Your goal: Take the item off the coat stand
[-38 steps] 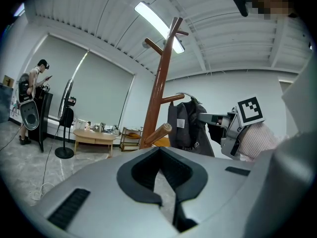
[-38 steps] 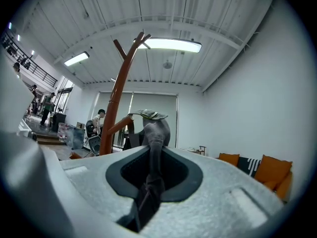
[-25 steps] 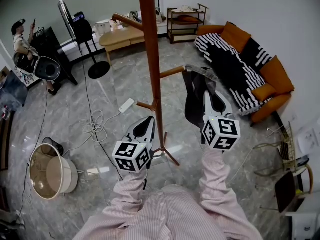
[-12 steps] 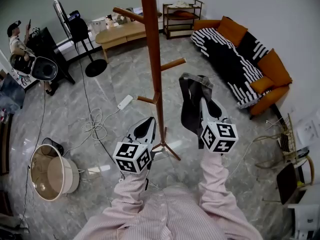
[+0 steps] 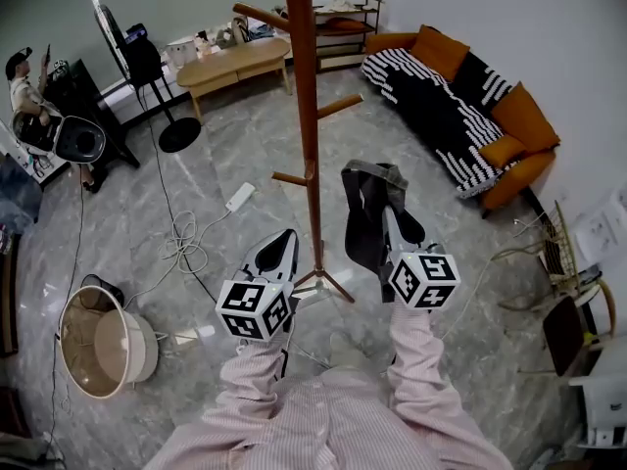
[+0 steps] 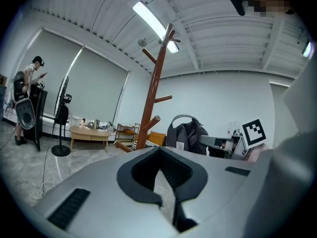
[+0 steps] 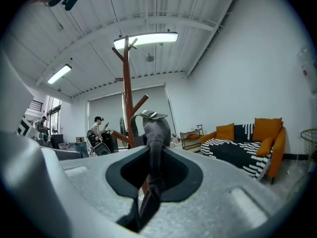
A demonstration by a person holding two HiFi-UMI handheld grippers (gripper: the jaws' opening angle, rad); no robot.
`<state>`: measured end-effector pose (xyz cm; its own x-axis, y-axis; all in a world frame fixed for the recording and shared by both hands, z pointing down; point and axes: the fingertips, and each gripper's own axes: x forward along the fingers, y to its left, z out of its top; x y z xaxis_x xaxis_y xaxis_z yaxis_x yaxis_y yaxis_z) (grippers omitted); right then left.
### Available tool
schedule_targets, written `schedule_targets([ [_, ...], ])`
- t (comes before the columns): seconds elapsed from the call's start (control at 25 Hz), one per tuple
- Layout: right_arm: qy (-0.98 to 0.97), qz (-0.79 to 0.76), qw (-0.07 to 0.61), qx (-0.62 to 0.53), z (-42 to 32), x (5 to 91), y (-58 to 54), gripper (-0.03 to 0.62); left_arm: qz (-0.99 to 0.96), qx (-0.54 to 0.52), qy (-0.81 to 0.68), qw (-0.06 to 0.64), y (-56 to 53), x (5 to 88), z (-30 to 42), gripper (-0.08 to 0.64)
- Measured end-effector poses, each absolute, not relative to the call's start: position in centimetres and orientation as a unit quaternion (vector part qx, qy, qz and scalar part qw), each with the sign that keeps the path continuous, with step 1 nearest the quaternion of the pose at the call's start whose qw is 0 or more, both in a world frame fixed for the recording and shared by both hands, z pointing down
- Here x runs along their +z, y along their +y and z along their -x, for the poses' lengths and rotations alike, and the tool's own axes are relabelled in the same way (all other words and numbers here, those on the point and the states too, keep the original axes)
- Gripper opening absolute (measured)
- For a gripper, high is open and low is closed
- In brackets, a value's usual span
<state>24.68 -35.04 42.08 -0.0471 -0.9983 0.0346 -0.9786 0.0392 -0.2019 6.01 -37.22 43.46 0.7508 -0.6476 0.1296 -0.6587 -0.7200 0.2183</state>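
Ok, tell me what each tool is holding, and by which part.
The right tool clamps the grey bag by a narrow strip of fabric, possibly a strap, below its handle loop. The left tool holds nothing.

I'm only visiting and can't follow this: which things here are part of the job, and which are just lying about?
Part of the job: coat stand; dark grey item, off the pegs; right gripper, shut on it.
Just lying about: sofa; coffee table; beige tub; power strip; shelf unit.
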Motion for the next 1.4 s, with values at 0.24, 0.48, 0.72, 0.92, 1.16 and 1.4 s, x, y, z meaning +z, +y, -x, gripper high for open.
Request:
schedule_targets([
  [0.24,0.721,0.683,0.069,-0.094,-23.3,42.9,-31.1,0.048,-0.926,0.018,-0.356,0.125,-34.9,43.4,-4.3,0.002],
  [0.48,0.726,0.675,0.078,-0.102,-22.9,41.6,-30.5,0.048,-0.923,0.014,-0.364,0.12,-35.2,41.2,-3.0,0.002],
  [0.72,0.732,0.667,0.081,-0.112,-23.3,42.1,-29.1,0.048,-0.915,0.006,-0.386,0.115,-34.5,40.8,-2.0,0.002],
  [0.92,0.733,0.665,0.087,-0.116,-23.6,41.6,-28.8,0.048,-0.907,0.001,-0.403,0.119,-34.5,40.4,-1.2,0.002],
  [1.16,0.729,0.669,0.086,-0.115,-23.5,41.2,-28.9,0.048,-0.902,-0.004,-0.415,0.119,-35.2,39.9,0.4,0.002],
  [1.4,0.731,0.666,0.091,-0.115,-24.1,41.4,-27.8,0.048,-0.899,-0.009,-0.423,0.115,-34.1,39.8,0.0,0.002],
])
